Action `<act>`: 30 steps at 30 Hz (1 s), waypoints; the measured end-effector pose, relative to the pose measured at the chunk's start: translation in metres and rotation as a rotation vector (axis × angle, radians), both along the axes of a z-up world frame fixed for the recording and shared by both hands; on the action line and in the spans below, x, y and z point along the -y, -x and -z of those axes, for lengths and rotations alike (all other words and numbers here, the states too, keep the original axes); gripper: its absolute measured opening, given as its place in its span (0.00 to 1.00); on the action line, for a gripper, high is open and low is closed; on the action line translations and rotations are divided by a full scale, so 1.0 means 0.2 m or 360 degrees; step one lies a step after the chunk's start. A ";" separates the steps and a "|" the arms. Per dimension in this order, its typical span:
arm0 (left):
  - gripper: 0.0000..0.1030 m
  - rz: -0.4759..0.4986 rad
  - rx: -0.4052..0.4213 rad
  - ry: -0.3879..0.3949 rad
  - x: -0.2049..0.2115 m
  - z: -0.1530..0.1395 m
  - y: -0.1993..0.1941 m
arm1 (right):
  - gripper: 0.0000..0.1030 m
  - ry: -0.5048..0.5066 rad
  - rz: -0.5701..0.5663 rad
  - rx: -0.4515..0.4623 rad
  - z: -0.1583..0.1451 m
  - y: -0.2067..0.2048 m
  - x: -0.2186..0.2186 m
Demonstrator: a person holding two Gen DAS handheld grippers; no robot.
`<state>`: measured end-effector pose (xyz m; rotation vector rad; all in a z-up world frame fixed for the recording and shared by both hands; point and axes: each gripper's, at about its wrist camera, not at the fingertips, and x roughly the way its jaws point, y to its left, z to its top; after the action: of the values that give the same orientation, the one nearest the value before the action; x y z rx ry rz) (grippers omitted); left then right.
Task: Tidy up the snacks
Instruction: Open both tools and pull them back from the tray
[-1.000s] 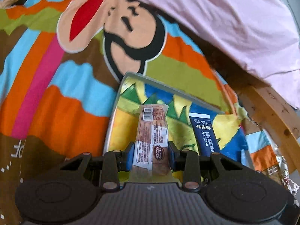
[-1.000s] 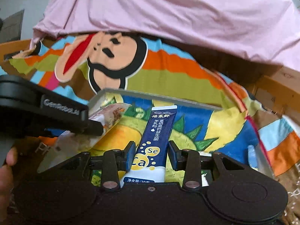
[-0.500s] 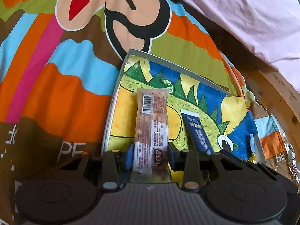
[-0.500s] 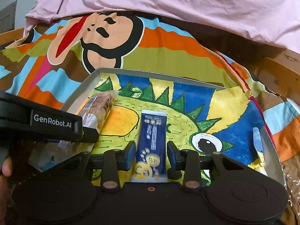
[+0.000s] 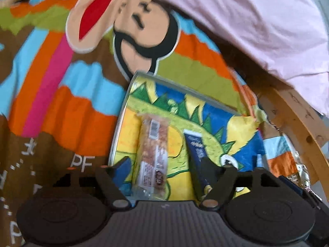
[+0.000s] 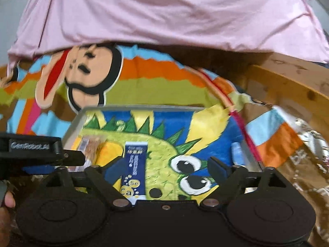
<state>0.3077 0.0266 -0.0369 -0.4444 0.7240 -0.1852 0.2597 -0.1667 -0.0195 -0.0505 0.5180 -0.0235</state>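
A tray [image 5: 131, 86] [image 6: 80, 115] with a dinosaur picture lies on the bed. A brown snack bar in clear wrap [image 5: 154, 152] [image 6: 90, 146] lies flat at its left side. A dark blue stick pack [image 5: 197, 154] [image 6: 134, 164] lies beside it to the right. My left gripper [image 5: 164, 166] is open, its fingers spread either side of the bar. My right gripper [image 6: 164, 168] is open around the blue pack. The left gripper's body [image 6: 30, 150] shows at the left of the right wrist view.
The tray sits on a striped monkey-print blanket [image 5: 61, 103]. A pink sheet [image 6: 164, 14] lies behind. A wooden bed frame [image 5: 294, 119] [image 6: 287, 82] runs along the right. A small light-blue packet [image 6: 237, 154] lies at the tray's right edge. Crinkled foil [image 6: 308, 135] lies beyond it.
Both grippers have opened and let go: the snack bar and the blue stick pack now lie loose in the tray. Both grippers have drawn back a little.
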 end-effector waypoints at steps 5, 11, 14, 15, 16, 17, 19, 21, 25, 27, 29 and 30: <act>0.96 0.0005 0.0124 -0.0105 0.00 -0.13 0.17 | 0.99 -0.0068 0.0019 0.0097 -0.12 0.16 0.07; 0.99 0.0008 0.0223 -0.0238 -0.01 -0.24 0.38 | 0.99 -0.0086 0.0032 0.0220 -0.24 0.39 0.12; 0.99 0.0001 0.0226 -0.0283 -0.01 -0.26 0.47 | 0.99 -0.0102 0.0034 0.0227 -0.26 0.51 0.14; 0.99 0.0010 0.0222 -0.0299 0.00 -0.27 0.50 | 0.99 -0.0108 0.0038 0.0225 -0.26 0.55 0.14; 0.99 0.0022 0.0224 -0.0312 0.00 -0.27 0.53 | 0.99 -0.0118 0.0038 0.0221 -0.26 0.59 0.15; 0.99 0.0038 0.0229 -0.0330 0.01 -0.27 0.57 | 0.99 -0.0129 0.0033 0.0214 -0.26 0.62 0.15; 0.99 0.0067 0.0236 -0.0372 0.03 -0.27 0.63 | 0.99 -0.0132 0.0025 0.0196 -0.25 0.68 0.16; 0.99 0.0090 0.0255 -0.0434 0.06 -0.28 0.70 | 0.99 -0.0116 0.0031 0.0194 -0.25 0.74 0.15; 0.99 0.0124 0.0293 -0.0524 0.11 -0.30 0.82 | 0.99 -0.0124 0.0032 0.0203 -0.26 0.87 0.17; 0.99 0.0129 0.0285 -0.0536 0.12 -0.31 0.87 | 0.99 -0.0123 0.0045 0.0202 -0.27 0.93 0.17; 0.99 0.0114 0.0269 -0.0535 0.12 -0.31 0.92 | 0.99 -0.0131 0.0056 0.0201 -0.27 0.98 0.18; 1.00 0.0111 0.0264 -0.0533 0.12 -0.31 0.94 | 0.99 -0.0138 0.0061 0.0200 -0.27 1.01 0.19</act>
<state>0.1189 0.0022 0.0254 -0.0830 0.5934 -0.1607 0.0569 -0.2048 0.0338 0.0453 0.3938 -0.0415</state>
